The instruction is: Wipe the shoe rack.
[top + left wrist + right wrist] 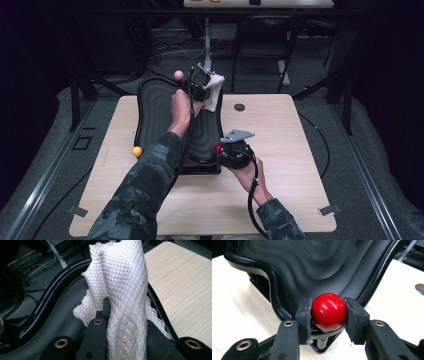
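The left gripper point(204, 84) is at the far end of the black tray point(155, 115), its jaws clenched on a white cloth point(214, 94). In the left gripper view the cloth point(122, 290) rises bunched from between the two black jaws, its quilted weave and scalloped edge spilling to both sides and hiding most of the pads; the jaws stand only as far apart as the folded fabric lets them. From above, the cloth hangs from the gripper over the tray's far right rim, part of it draping toward the table point(280, 150).

The right gripper point(226, 150) is at the near right corner of the tray, just beside its rim. Its jaws grasp a red ball point(329, 311): in the right gripper view both pads point(305, 315) press flat on opposite sides of the ball, one on each side, with no gap. The ball sits on a short post at the tray's corner, and the ribbed tray surface point(317, 262) spreads away behind it. In the high view the ball point(218, 148) shows as a small red spot at the left side of the gripper.

A pink ball point(178, 75) stands at the tray's far edge, left of the left gripper, and a yellow ball point(136, 151) at the tray's near left side
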The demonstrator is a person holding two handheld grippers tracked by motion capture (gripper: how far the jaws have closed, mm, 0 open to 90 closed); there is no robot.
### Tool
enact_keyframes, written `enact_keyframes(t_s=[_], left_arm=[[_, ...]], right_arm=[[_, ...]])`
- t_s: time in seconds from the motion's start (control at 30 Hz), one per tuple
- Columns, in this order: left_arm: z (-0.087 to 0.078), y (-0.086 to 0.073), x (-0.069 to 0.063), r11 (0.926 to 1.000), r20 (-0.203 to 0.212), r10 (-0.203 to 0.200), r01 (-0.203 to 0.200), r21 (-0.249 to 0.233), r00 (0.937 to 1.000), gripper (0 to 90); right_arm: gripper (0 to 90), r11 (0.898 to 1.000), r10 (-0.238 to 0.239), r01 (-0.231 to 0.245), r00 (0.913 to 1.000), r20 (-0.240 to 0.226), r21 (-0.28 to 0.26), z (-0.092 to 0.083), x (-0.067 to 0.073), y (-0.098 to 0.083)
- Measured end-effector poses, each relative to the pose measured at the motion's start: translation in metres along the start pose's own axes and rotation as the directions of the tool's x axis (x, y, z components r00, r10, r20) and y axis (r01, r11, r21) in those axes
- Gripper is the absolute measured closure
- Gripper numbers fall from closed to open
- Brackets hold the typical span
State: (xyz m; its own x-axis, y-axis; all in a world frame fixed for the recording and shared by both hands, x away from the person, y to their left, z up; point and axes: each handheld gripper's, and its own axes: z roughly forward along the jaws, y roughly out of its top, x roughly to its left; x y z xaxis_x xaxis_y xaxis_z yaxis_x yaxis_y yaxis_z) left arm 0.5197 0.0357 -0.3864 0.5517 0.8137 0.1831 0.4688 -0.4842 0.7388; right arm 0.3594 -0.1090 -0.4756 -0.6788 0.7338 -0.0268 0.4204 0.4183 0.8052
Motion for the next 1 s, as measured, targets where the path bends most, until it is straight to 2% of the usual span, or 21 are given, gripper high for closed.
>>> enact_keyframes(t_s=[0.2,0.4,0.5,0.63,1.0], left_arm=[[-0.001,-0.004,-0.001,0.9999,0.028,-0.013,0.012,0.006,0.9995,84.8],[-0.004,-0.015,-0.008,1.0,0.051,-0.001,0.001,0.003,0.9987,84.9],[-0.007,-0.022,-0.011,0.9999,0.055,0.012,-0.013,0.008,0.9984,84.8],[-0.01,-0.031,-0.016,1.0,0.07,0.0,0.0,0.006,0.9976,84.9],[-0.02,-0.054,-0.031,0.9988,0.097,0.044,-0.046,0.019,0.9944,84.9]], right_arm=[[60.1,1.0,0.0,0.0,1.0,0.001,0.0,0.0,0.0,0.0],[60.1,1.0,0.002,-0.002,1.0,-0.01,-0.004,0.0,0.0,0.0],[60.1,1.0,0.002,-0.002,1.0,0.002,0.0,0.0,0.0,0.0],[60.1,1.0,0.0,0.0,1.0,-0.005,-0.003,0.0,-0.001,0.0],[60.1,1.0,0.0,0.0,1.0,0.002,0.0,0.0,0.0,0.0]])
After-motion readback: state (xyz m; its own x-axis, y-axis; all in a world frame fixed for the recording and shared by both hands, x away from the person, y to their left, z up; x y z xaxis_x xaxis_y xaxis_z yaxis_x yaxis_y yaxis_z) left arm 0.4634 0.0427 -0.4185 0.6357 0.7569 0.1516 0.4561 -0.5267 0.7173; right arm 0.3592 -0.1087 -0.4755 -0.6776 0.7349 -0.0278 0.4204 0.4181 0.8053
